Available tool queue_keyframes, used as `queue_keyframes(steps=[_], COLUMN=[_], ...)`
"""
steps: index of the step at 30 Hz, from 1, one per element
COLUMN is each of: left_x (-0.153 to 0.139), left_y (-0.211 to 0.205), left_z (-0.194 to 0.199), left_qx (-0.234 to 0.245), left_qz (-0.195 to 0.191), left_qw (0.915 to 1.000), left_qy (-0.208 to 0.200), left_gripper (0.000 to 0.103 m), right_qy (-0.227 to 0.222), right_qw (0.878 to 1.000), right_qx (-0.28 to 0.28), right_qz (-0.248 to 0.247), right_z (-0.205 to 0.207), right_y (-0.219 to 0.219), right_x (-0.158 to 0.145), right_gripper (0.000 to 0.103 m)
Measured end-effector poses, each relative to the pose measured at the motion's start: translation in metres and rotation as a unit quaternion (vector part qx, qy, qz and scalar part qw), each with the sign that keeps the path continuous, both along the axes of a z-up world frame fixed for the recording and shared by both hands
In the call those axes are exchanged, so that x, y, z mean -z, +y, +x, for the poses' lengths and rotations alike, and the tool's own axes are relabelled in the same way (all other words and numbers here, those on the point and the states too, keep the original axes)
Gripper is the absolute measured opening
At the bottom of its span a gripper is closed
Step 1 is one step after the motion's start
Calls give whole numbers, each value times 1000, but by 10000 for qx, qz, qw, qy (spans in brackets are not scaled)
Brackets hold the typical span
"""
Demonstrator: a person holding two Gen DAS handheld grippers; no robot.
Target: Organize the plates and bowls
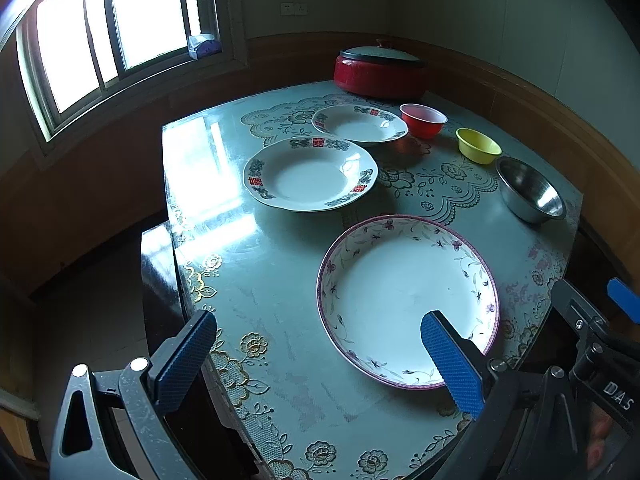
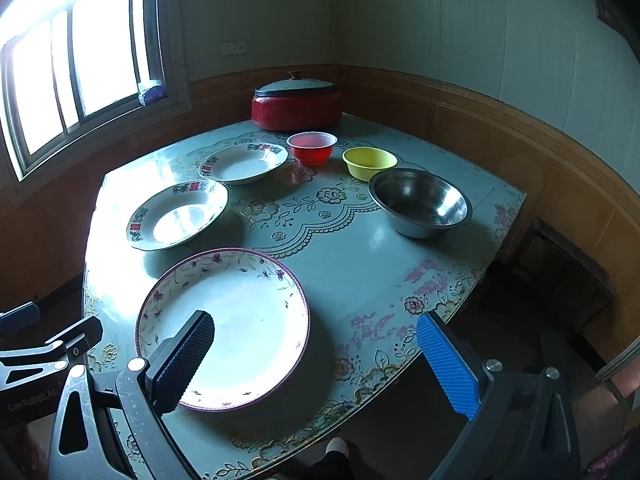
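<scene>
Both grippers, left (image 1: pixel 316 360) and right (image 2: pixel 314 364), hover with jaws spread (nothing held) over the near floral plate (image 2: pixel 240 320), likely the stack's base

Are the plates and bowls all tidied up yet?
Not yet. Nothing looks stacked: the three plates and the red, yellow and metal bowls all sit apart on the table. Both tools, left and right, are open and empty. All the sorting is left.
</scene>
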State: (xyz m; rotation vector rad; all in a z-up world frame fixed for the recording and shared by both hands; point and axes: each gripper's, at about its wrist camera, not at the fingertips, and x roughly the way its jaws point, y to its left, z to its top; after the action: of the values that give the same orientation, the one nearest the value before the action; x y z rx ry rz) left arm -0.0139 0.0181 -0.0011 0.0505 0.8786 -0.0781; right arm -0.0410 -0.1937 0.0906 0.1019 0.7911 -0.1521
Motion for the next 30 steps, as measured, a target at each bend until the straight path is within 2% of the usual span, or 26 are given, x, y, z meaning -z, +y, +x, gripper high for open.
queue_keyframes(steps=[23,27,30], left_x=[6,11,22], left_y=[-1,6,17], left_z=[16,26,38], left_qx=[-85,-17,-17], left_qz=[-100,-295,-521], left_qw=[9998,9991,9973], left_qy=[151,304,511], left_gripper=[103,103,103], right_qy=[126,238,533], right_qw=[9997,9991,9975], right_qx=[-212,-336,-429], right_qz=[-38,127,191], right_z=[18,30,45], right_y=[2,-4,-11], right_x=[4,8,22], right_gripper=[103,103,103])
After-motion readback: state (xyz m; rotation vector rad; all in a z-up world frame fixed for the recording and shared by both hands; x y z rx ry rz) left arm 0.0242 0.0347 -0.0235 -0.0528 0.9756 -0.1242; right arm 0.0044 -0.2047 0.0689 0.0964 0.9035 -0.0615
